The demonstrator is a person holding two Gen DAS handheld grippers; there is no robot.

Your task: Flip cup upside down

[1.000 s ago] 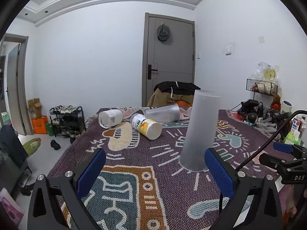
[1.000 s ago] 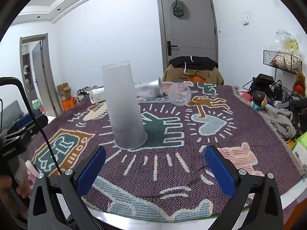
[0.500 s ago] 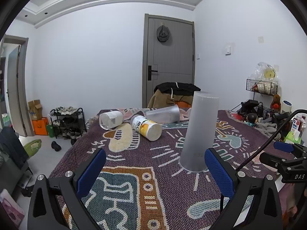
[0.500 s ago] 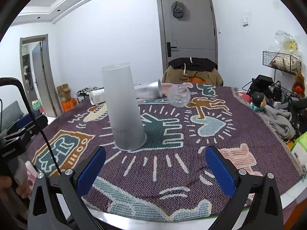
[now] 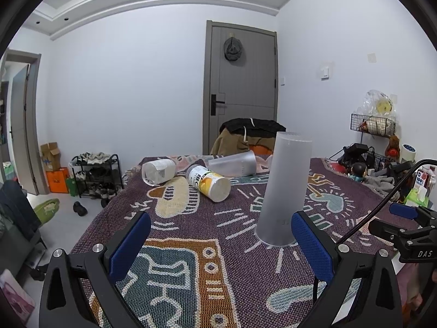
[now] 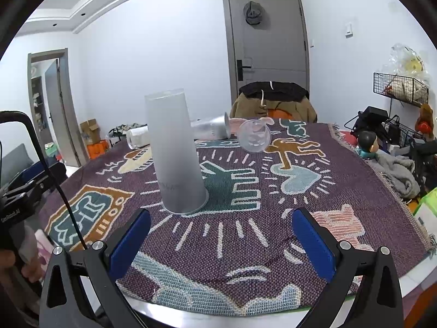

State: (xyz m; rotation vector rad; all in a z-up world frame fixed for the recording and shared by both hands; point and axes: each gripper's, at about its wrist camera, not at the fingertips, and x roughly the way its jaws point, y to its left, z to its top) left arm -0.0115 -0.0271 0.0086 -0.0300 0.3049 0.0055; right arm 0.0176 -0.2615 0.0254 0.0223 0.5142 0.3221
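Note:
A tall frosted cup [image 5: 284, 191] stands upside down, wide mouth down, on the patterned cloth [image 5: 191, 246]; it also shows in the right wrist view [image 6: 174, 155]. My left gripper [image 5: 221, 243] is open and empty, near the table's front, the cup just beyond its right finger. My right gripper [image 6: 221, 242] is open and empty, hanging back from the cup, which stands ahead and to its left.
Lying on the cloth behind are a frosted cup [image 5: 235, 164], a yellow-labelled can [image 5: 209, 182], a clear jar [image 5: 158, 171] and a small clear cup [image 6: 254, 136]. Clutter and a grey cloth [image 6: 393, 172] lie at the right edge. A chair with clothes [image 6: 273, 101] stands behind.
The left wrist view has shifted slightly. The cup and the right gripper have not moved.

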